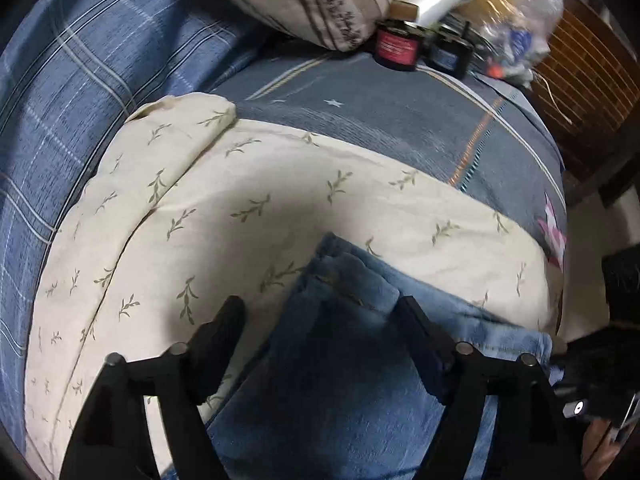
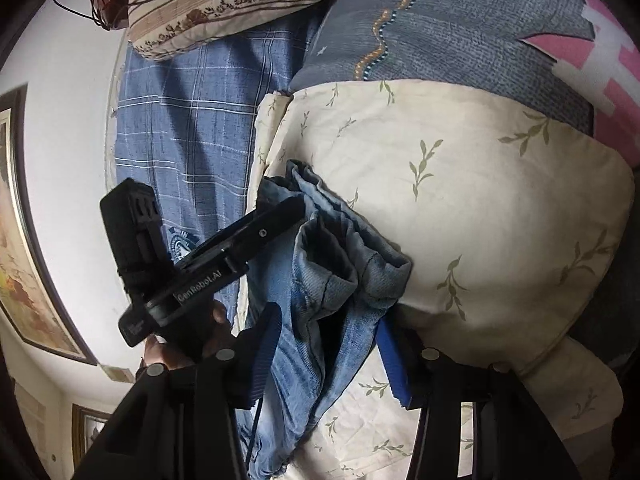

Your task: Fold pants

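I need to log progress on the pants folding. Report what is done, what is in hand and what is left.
Done: the faded blue denim pants lie on the cream leaf-print quilt, legs seemingly stacked, hems together.
In hand: the right tool straddles the legs; whether its pads press is unclear. The left tool stands open over the hem end.
Left: no crosswise fold is visible yet, so folding the length over remains.

"GenRobot.AI" on the left gripper [image 2: 276, 216] body; jar labels unreadable.
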Tool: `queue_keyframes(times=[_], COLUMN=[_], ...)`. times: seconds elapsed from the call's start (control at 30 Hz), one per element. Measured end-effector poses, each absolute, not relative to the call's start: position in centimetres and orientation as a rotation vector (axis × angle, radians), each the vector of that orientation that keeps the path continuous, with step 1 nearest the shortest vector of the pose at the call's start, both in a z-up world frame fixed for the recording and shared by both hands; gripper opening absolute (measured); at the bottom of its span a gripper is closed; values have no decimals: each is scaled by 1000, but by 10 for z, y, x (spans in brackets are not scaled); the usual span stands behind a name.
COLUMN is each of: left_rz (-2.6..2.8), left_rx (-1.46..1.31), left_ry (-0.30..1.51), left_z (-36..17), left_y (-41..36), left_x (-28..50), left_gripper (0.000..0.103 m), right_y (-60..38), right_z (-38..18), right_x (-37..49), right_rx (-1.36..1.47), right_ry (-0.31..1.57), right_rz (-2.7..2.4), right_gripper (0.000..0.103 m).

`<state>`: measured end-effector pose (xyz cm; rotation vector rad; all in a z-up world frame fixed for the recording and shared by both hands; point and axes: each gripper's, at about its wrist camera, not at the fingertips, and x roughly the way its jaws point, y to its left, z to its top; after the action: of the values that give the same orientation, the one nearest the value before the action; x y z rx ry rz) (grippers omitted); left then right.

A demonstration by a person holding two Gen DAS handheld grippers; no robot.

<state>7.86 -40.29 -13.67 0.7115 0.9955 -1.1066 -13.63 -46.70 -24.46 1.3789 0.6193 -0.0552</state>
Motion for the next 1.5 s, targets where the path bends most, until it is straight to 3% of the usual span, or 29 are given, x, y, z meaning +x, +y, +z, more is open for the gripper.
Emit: queue_keyframes(times=[0.07,0.17,0.23,0.27,0.3,0.5,0.77,1.07,1.33,1.5], left_rz=[-1117,-1161,-1156,-1157,-1158,-1136,-1125,-1141,-1106,-1022], left_rx=[702,680,691,691,688,675,623,480,366,317], left_ry=[994,987,970,963,955,917,889,798,717,727], left_z=[-139,-138,-137,-135,-134,-130,-115,-67,-29,-33], left_y=[-404,-403,-401,-401,-399,-394,-384,-342,-259,-190], left_x=[76,72,70,70,69,66,65,64,68,77], left_gripper=[79,63,58,50,41,27,18,17,16,16], right_y=[-465,-460,-455,-454,-454,-447,-430,-398,-340,-294], right_z=[-244,-238,-232,-231,-232,-216,-187,-147,-120,-124], right_x=[-136,-132,-128,-126,-125,-123,-117,-115,-107,-91], right_rx=[1366,1285,1226,1203,1197,1121,970,790,611,536], right_ry=[614,628,646,663,671,637,597,494,448,498], right_rz=[-61,-67,-86,-96,-104,-94,-85,-2,165,265], right_gripper=[52,52,38,25,20,15,14,14,14,14])
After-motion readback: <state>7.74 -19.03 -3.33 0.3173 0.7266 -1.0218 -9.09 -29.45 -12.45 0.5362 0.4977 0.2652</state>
